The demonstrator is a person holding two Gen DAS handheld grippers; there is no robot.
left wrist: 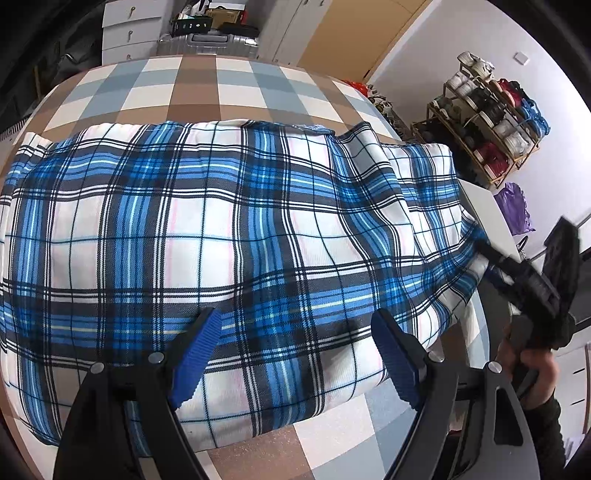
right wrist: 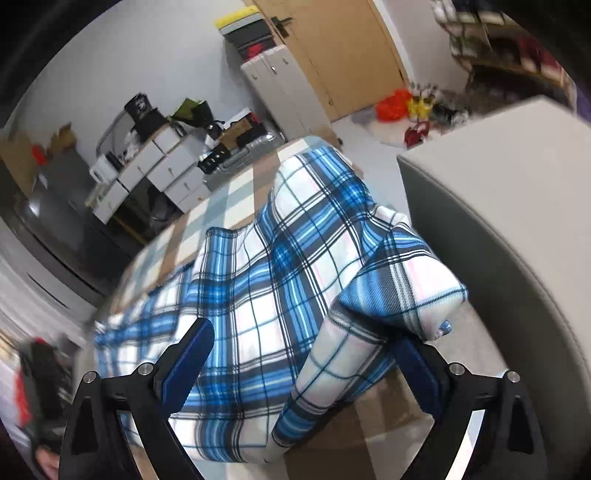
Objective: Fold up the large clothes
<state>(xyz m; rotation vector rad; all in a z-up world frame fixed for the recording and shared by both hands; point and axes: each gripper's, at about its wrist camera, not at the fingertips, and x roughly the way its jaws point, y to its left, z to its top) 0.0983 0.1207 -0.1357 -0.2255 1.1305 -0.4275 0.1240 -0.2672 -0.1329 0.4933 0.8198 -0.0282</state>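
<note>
A large blue, white and black plaid garment point(left wrist: 229, 229) lies spread across a table with a brown, grey and white checked cover point(left wrist: 184, 92). My left gripper point(left wrist: 295, 350) hovers open over the garment's near edge, nothing between its blue pads. My right gripper point(left wrist: 491, 266), held by a hand point(left wrist: 532, 369), reaches the garment's right corner. In the right wrist view the garment point(right wrist: 280, 266) is bunched and partly lifted. One fold lies between the wide-open fingers of the right gripper point(right wrist: 306, 365) and drapes over the right finger. The pads do not press on it.
A pale grey cabinet point(right wrist: 498, 229) stands close on the right of the table point(right wrist: 207, 221). A shoe rack point(left wrist: 487, 122) and purple bag point(left wrist: 513, 210) sit beyond it. White drawers point(left wrist: 122, 29) and a silver suitcase point(left wrist: 207, 40) are behind the table's far edge.
</note>
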